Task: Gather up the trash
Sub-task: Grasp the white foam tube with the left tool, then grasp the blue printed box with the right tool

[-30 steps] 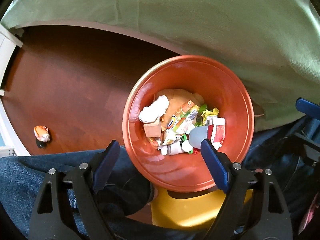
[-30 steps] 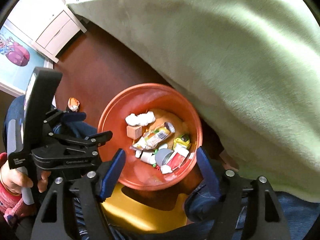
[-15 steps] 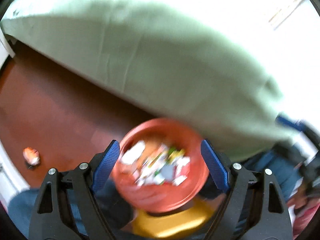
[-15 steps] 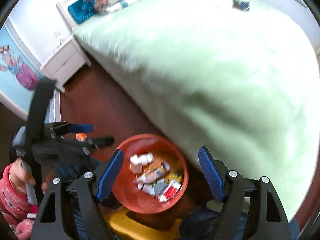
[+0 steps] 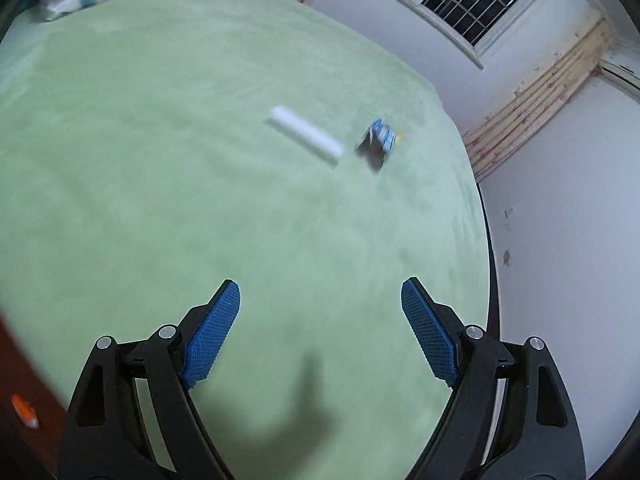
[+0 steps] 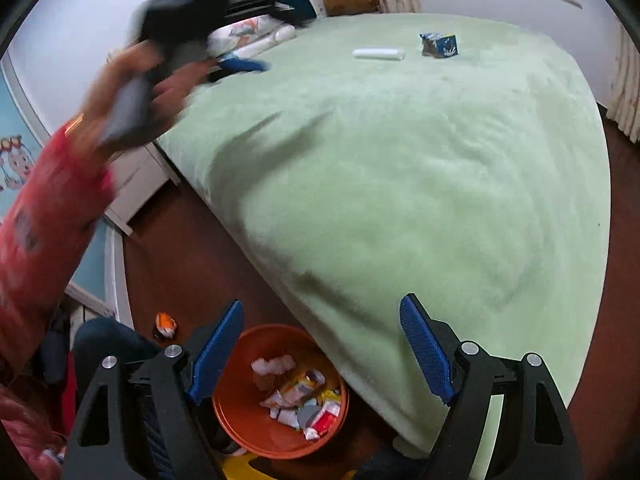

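A wide bed under a pale green blanket fills most of both views. A dark wooden floor is seen beside it. An orange bin stands on that floor at the bed's near corner, filled with crumpled wrappers. The left gripper is held released above the blanket, nothing between its blue pads. The right gripper is likewise spread wide and empty, above the bin and the bed's edge. On the far part of the blanket a white tube lies just beside a small blue carton. A little orange-and-white scrap rests on the floor near the bin.
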Tool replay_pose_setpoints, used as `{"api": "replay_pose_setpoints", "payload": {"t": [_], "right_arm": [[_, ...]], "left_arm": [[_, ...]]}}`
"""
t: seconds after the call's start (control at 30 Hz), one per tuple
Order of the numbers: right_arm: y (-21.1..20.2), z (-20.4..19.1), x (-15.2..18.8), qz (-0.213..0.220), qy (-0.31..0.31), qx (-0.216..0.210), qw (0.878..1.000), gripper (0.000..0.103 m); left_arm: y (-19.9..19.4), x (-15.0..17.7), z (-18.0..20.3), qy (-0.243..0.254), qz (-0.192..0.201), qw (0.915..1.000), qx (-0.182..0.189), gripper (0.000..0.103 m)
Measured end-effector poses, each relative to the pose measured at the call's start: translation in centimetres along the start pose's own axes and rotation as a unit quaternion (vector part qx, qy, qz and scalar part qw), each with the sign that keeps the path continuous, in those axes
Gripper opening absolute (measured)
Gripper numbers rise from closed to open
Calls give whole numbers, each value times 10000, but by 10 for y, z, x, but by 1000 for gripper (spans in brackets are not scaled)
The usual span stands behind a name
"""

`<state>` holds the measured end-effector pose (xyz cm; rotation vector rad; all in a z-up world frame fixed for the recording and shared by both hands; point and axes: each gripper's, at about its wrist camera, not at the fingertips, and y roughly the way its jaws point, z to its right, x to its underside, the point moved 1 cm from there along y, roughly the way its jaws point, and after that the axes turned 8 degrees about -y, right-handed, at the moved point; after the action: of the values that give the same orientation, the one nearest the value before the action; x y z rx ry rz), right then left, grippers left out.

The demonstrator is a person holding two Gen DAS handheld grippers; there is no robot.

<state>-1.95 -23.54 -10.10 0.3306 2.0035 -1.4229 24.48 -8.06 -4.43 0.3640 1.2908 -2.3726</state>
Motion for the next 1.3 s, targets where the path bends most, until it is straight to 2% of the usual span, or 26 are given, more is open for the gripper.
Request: {"api": "replay_pose_setpoints", "payload": {"t": [0.1,0.2,0.33,0.4,0.47,0.5,0.53,0.57,0.6,0.7,0.8,0.93,1.07,1.17,1.23,1.3], "right_arm": [[-2,9,-8,204,56,-85,9997,79],[-2,19,-15,319,148,-209,9992,79],[2,34,-20,335,350,-483,9977,79],[4,41,-22,342,391,-459,9976,79],[5,47,-22,358,485,-535,9968,79],[5,49,-23,371,515,-562,9964,79],[5,50,-22,388,520,-564,9963,79],[4,51,-23,411,514,-565,9962,79],[3,52,-24,425,515,-577,9961,79],[-1,57,-34,484,452,-657,9956,79],[-7,71,-57,560,253,-442,9971,79],[-7,113,-112,683,484,78,9965,83],[12,159,-171,711,711,405,9941,83],[48,188,-225,581,939,571,9922,84],[74,203,-257,520,1140,590,9904,85],[109,219,-298,519,1396,846,9852,86]], "left_arm": [[58,-41,15,-384,-162,9991,-58,81],[107,-75,19,-730,-134,9965,-373,81],[147,-111,12,-1191,-42,9913,-551,81],[164,-122,15,-1184,-75,9901,-748,81],[183,-131,14,-1152,-137,9868,-1134,81],[190,-133,13,-1163,-168,9855,-1228,77],[196,-134,13,-1150,-159,9830,-1421,61],[198,-135,14,-1049,-128,9821,-1562,52],[200,-137,16,-909,-110,9820,-1652,49],[197,-138,24,-355,-72,9859,-1635,29],[179,-133,30,0,21,9893,-1462,21],[144,-121,39,740,242,9877,-1355,18],[108,-106,42,1215,454,9838,-1238,18],[78,-87,45,1617,651,9785,-1106,18],[69,-77,48,1806,790,9737,-1144,18],[61,-67,49,1968,828,9705,-1122,18]]}}
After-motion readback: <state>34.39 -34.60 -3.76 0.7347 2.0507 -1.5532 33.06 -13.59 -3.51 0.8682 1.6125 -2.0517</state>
